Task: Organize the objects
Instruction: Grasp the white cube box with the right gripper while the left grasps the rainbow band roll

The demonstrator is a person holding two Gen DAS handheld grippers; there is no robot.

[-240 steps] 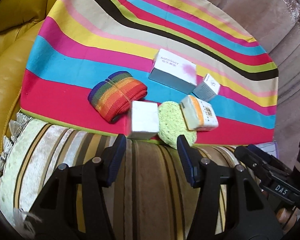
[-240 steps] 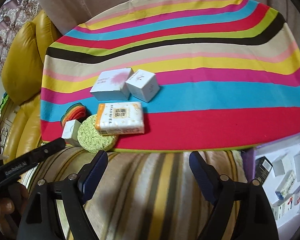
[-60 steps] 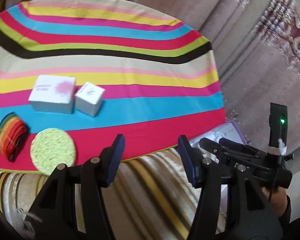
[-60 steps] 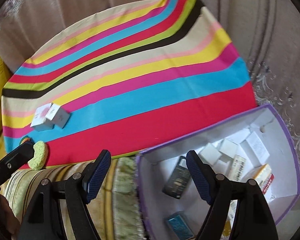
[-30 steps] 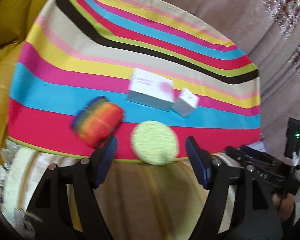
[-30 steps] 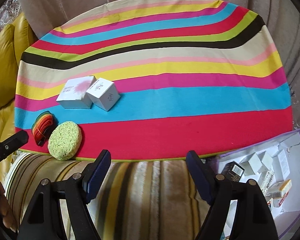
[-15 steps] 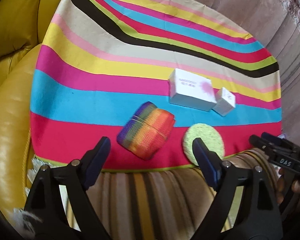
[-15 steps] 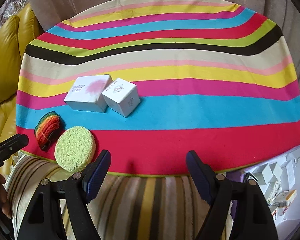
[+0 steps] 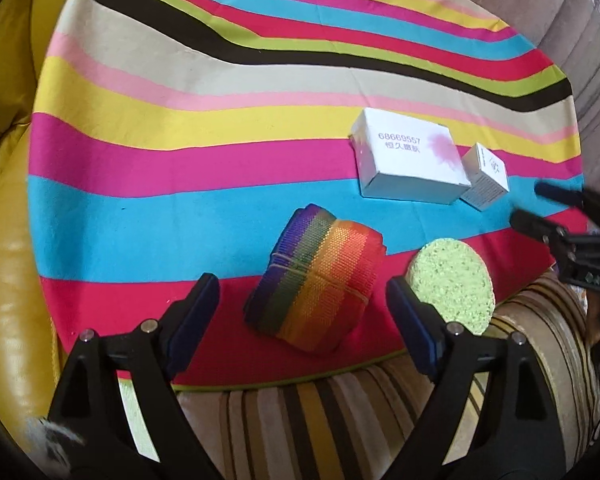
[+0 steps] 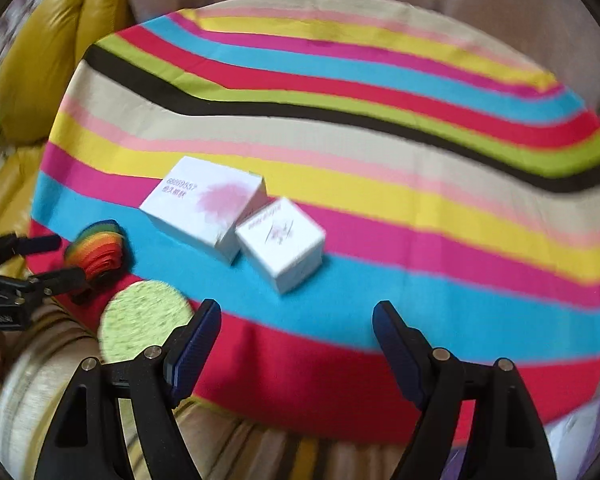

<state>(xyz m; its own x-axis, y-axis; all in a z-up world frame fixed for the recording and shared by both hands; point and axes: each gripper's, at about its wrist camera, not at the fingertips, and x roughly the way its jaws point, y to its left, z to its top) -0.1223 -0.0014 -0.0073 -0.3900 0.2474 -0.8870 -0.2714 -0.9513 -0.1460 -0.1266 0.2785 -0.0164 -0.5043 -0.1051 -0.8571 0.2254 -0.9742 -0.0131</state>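
A rainbow-striped strap roll (image 9: 316,280) lies on the striped cloth (image 9: 180,160) near its front edge. My left gripper (image 9: 302,300) hangs open just over it, the roll sitting in the gap between the wide-spread fingers, with neither pad touching it. A round green sponge (image 9: 452,280) lies right of the roll. Behind them stand a flat white box (image 9: 408,160) and a small white cube box (image 9: 486,176), touching. My right gripper (image 10: 296,320) is open and empty, short of the cube box (image 10: 282,242). The flat box (image 10: 206,206), sponge (image 10: 140,320) and roll (image 10: 98,252) lie to its left.
A yellow leather sofa (image 9: 4,240) borders the cloth on the left. Striped upholstery (image 9: 340,400) runs under the cloth's front edge. A corner of a purple-rimmed box (image 10: 572,440) shows at the lower right of the right wrist view. Each gripper appears at the edge of the other's view.
The left gripper's jaws have spread wider and it has come down and closer, so the rainbow roll now sits between its fingers. The right gripper has swung left towards the white boxes.
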